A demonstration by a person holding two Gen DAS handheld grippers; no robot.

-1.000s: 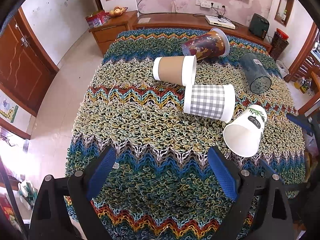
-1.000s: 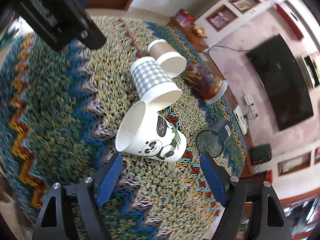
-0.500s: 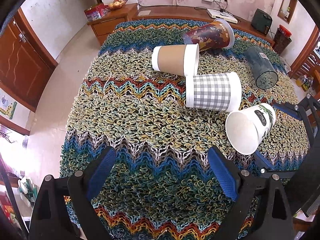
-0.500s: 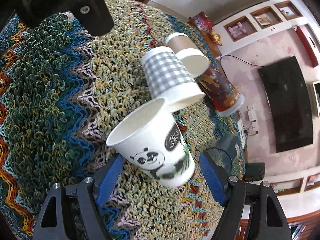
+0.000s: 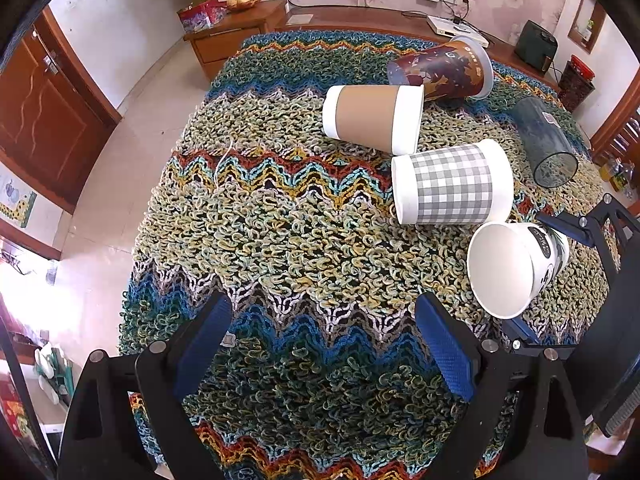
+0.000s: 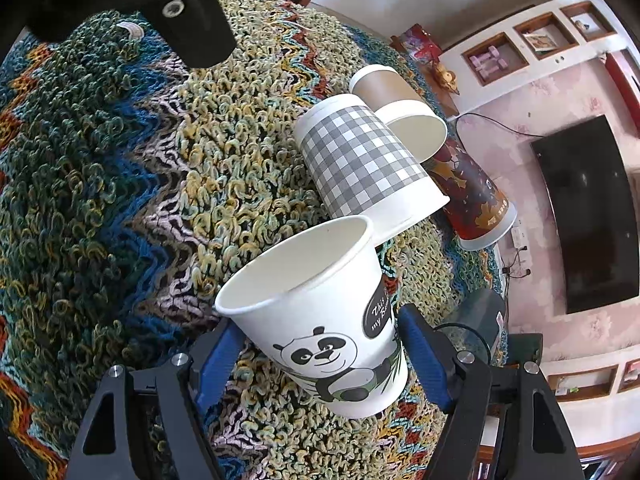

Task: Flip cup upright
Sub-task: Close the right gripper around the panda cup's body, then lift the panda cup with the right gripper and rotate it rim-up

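Over the last second you brought the right gripper point(image 6: 318, 344) in around the panda cup point(image 6: 320, 320). A second ago the cup lay beyond the spread fingers; by this moment its body sat between the blue pads point(image 6: 424, 348), which looked closed against its sides, mouth tilted up and to the left. I judged it gripped and partly lifted off the knitted cloth point(image 6: 120, 200), so the flip was under way, not finished. The cup sat at the near right of the table, just beside the checked cup point(image 6: 360, 168). The left gripper point(image 5: 326, 340) hung spread wide and empty over the near cloth. The black label read "This is my B…", the rest hidden. The maroon cup's point(image 6: 476, 204) print was too small to read.
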